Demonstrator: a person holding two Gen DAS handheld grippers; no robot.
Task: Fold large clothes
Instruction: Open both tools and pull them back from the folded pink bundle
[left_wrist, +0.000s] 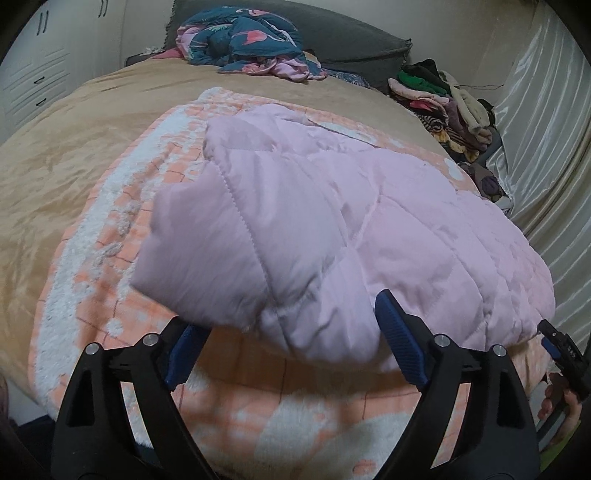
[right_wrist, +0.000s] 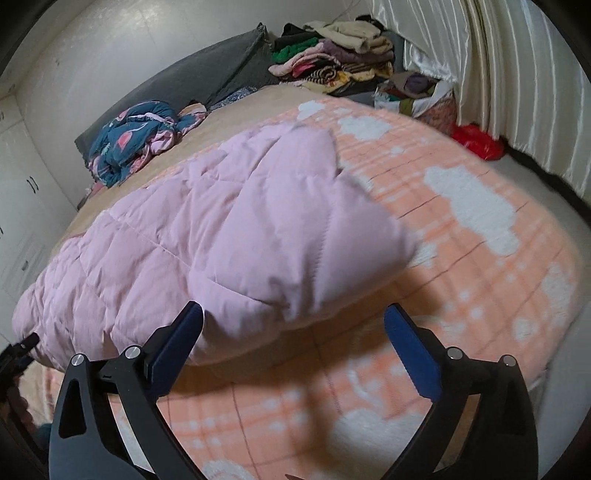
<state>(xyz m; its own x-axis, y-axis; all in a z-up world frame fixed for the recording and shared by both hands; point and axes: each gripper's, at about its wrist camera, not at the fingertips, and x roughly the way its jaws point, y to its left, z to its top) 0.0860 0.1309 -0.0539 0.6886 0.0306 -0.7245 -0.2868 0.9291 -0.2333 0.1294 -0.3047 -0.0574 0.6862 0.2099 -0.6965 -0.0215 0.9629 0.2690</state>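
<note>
A large pale pink quilted coat (left_wrist: 332, 229) lies folded over on an orange-and-white fleece blanket (left_wrist: 110, 229) on the bed. My left gripper (left_wrist: 291, 332) is open, its blue fingers either side of the coat's near edge, nothing gripped. The coat also shows in the right wrist view (right_wrist: 221, 236), with a puffy corner nearest me. My right gripper (right_wrist: 295, 332) is open just in front of that corner, above the blanket (right_wrist: 461, 229). The right gripper's tip (left_wrist: 561, 350) shows at the far right of the left wrist view.
A crumpled blue floral garment (left_wrist: 251, 40) lies near a dark grey pillow (left_wrist: 351, 37) at the head of the bed. A pile of assorted clothes (left_wrist: 443, 99) sits at the bed's far right, by pale curtains (left_wrist: 546, 129). White cabinets (left_wrist: 33, 74) stand left. A red bag (right_wrist: 476, 142) lies by the curtains.
</note>
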